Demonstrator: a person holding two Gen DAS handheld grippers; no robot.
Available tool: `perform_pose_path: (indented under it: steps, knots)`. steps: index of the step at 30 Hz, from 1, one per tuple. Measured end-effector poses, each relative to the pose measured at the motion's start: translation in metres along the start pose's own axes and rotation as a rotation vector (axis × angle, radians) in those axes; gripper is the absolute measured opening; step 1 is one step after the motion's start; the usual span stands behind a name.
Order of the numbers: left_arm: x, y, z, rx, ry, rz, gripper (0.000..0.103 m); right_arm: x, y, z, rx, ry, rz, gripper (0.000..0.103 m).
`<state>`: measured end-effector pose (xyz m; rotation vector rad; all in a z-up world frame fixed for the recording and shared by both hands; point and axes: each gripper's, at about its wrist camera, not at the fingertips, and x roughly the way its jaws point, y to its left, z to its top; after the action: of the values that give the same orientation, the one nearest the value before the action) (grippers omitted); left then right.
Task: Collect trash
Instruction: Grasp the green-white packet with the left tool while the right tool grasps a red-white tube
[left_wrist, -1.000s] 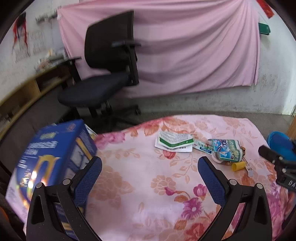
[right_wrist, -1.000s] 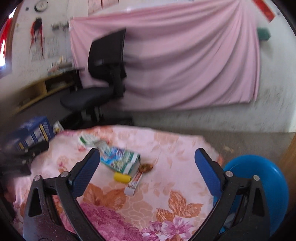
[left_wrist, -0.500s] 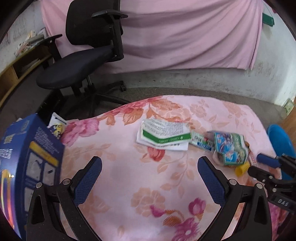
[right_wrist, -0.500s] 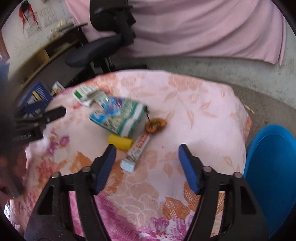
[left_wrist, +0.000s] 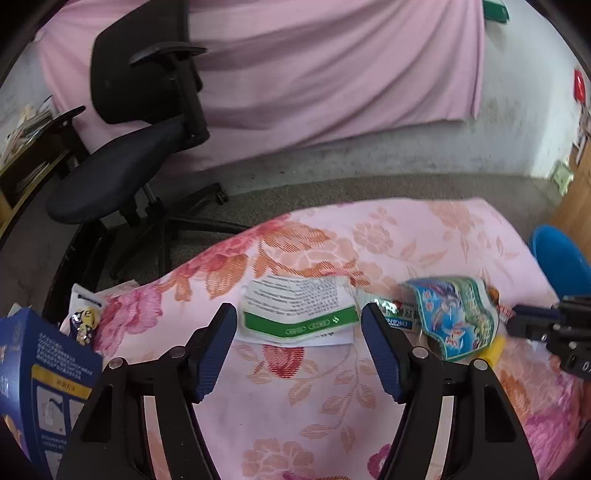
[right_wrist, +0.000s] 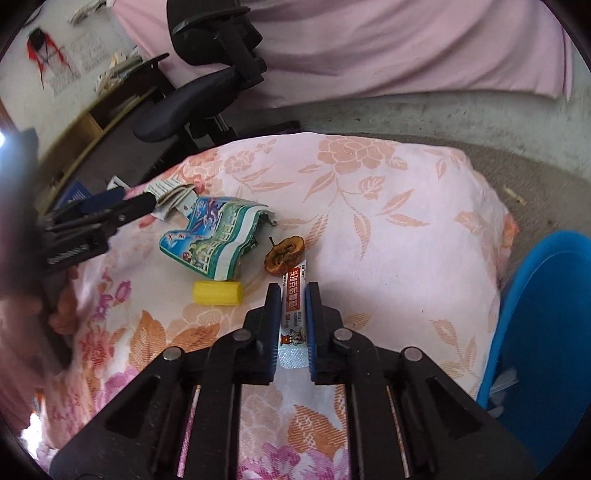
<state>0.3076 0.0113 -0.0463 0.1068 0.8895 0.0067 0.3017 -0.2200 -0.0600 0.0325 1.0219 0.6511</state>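
Two claws work: the right claw (right_wrist: 290, 291) grips the sachet (right_wrist: 294, 314) lying on the surface (right_wrist: 388, 229); the left claw (left_wrist: 297, 323), open, frames the green-striped packet (left_wrist: 299, 310). Next, probably, lift toward the blue bin (right_wrist: 546, 325).

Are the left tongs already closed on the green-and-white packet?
No, the left tongs stand open with their pads on either side of the green-and-white packet, which lies flat on the floral cloth.

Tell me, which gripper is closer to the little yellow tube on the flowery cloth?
Right. The right gripper, fingers closed around the red-and-white sachet, is just beside the yellow tube. The left gripper is farther off, open around the green-and-white packet, past the blue-green wrapper.
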Motion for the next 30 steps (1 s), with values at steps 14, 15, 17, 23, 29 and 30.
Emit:
perform_pose_path:
  steps: [14,15,17,23,29,30]
  knots:
    - [0.015,-0.014,-0.005,0.094,0.03,0.052,0.056,0.003,0.005,0.004,-0.017,-0.006,0.001,0.041]
    - [0.017,-0.018,-0.006,0.105,0.036,0.058,0.056,0.004,0.006,0.003,-0.022,-0.004,0.001,0.041]
    - [0.02,-0.021,-0.008,0.118,0.05,0.063,0.056,0.005,0.006,0.003,-0.027,0.002,0.005,0.041]
    - [0.014,-0.022,-0.012,0.109,0.004,0.06,0.047,0.007,0.008,0.001,-0.03,0.016,0.011,0.041]
    - [0.0,-0.015,-0.018,0.082,-0.041,0.041,0.036,0.001,0.008,-0.001,-0.031,-0.011,0.005,0.04]
    - [-0.003,-0.014,-0.02,0.077,-0.048,0.042,0.034,0.0,0.008,-0.002,-0.028,-0.014,0.008,0.04]
